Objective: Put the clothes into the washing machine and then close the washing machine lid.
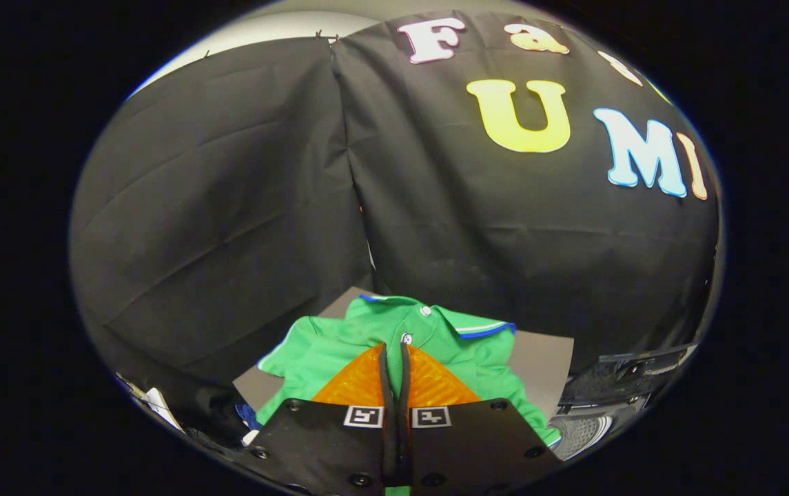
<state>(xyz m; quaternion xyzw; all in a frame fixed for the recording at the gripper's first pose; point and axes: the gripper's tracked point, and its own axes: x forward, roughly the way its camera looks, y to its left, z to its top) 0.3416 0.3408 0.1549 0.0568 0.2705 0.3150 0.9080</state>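
A green polo shirt (466,348) with a blue-and-white trimmed collar lies spread flat on a grey board (542,365). My gripper (394,350) hovers over the shirt's middle, its tips just short of the buttoned placket. The two fingers are pressed together and shut, and I see no cloth pinched between them. To the right of the fingers, the washing machine's perforated drum (579,432) shows through its open top, with a dark panel (632,375) behind it. The gripper body hides the shirt's lower part.
Black cloth walls stand close behind the board and to the left. Some white and blue items (160,403) lie low on the left, beside the board's corner.
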